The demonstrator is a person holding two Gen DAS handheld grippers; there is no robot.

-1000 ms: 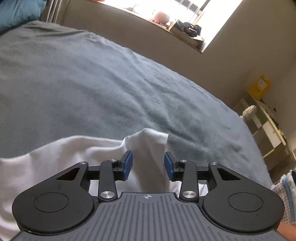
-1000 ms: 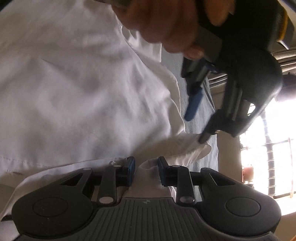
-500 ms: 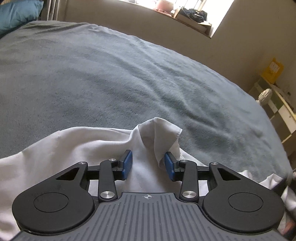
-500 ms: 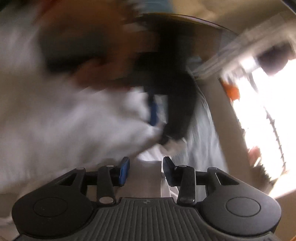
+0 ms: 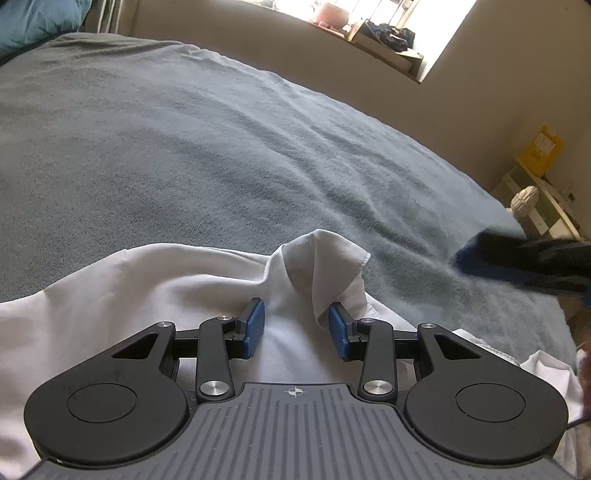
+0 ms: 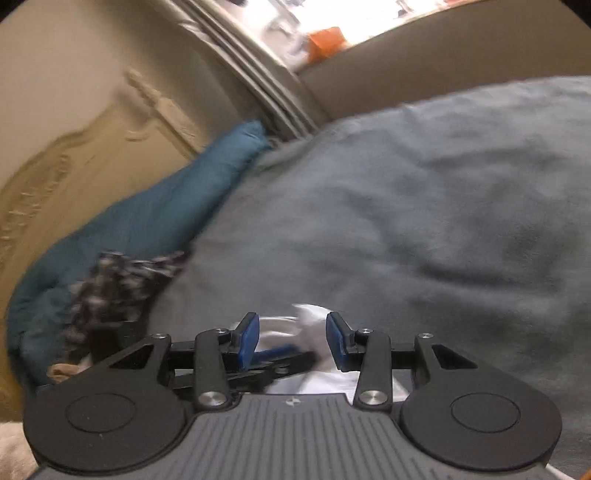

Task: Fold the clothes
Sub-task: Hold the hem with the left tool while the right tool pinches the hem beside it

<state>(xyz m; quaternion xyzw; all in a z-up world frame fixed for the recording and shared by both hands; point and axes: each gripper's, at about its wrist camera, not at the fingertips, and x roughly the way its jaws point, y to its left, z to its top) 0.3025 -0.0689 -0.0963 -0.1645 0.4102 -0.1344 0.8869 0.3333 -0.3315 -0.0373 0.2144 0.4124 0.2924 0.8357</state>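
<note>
A white garment (image 5: 147, 291) lies on the grey-blue blanket (image 5: 221, 147) of a bed. A bunched corner of it (image 5: 317, 266) stands up just ahead of my left gripper (image 5: 296, 328), whose blue pads are open with cloth lying between them, not pinched. My right gripper (image 6: 291, 338) is open above the white cloth (image 6: 310, 317); the left gripper's fingers (image 6: 277, 354) cross under it. The right gripper shows blurred at the right edge of the left wrist view (image 5: 528, 266).
A teal pillow (image 6: 140, 218) and a dark patterned cloth (image 6: 118, 280) lie at the head of the bed by a carved headboard (image 6: 48, 155). A windowsill with clutter (image 5: 376, 33) and a shelf with a yellow box (image 5: 539, 151) stand beyond the bed.
My right gripper has let go of the white cloth, opened and swung round to face the head of the bed. My left gripper stayed open over the garment corner.
</note>
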